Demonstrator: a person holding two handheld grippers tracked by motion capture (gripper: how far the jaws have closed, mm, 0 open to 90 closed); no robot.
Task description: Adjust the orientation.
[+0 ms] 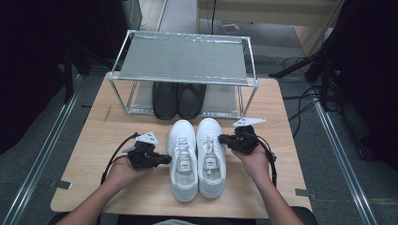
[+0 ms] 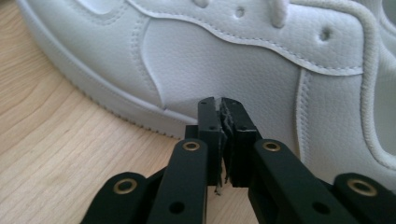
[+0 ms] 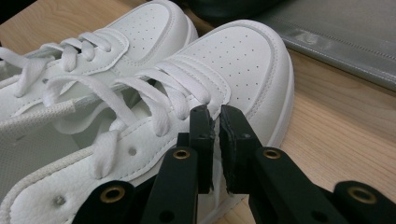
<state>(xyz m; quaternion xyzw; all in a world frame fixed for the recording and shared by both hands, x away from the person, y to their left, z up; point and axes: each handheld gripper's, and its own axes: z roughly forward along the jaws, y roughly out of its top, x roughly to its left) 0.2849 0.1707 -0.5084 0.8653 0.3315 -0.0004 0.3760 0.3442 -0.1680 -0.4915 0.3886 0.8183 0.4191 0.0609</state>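
Right now the pair of white sneakers sits side by side between the two tongs, toes pointing away from the person, laces done up. Pebbled white leather with neat stitch lines, punched holes over the rounded toe caps, flat woven laces, a ridged rubber sole edge.

Left gripper, seen along its own black jaws, is clenched tight, pads pressed together with nothing between them, tips just off the outer side panel of the left sneaker low near the sole. Seen from above, that gripper lies level, pointing in at the shoe from its outer flank.

Right gripper has its jaws drawn almost together, a thin slit left, nothing visibly pinched; the tips sit against the side of the right sneaker, just beside the lower laces. From above, that gripper comes in from the shoe's outer side near its front half.

Beyond the sneakers' toes, farther from both tongs, a pair of black shoes rests on the lower tier of a metal-tube shoe rack with grey sheet shelves. Everything stands on a pale wood-grain table; grey floor and trailing cables around it.
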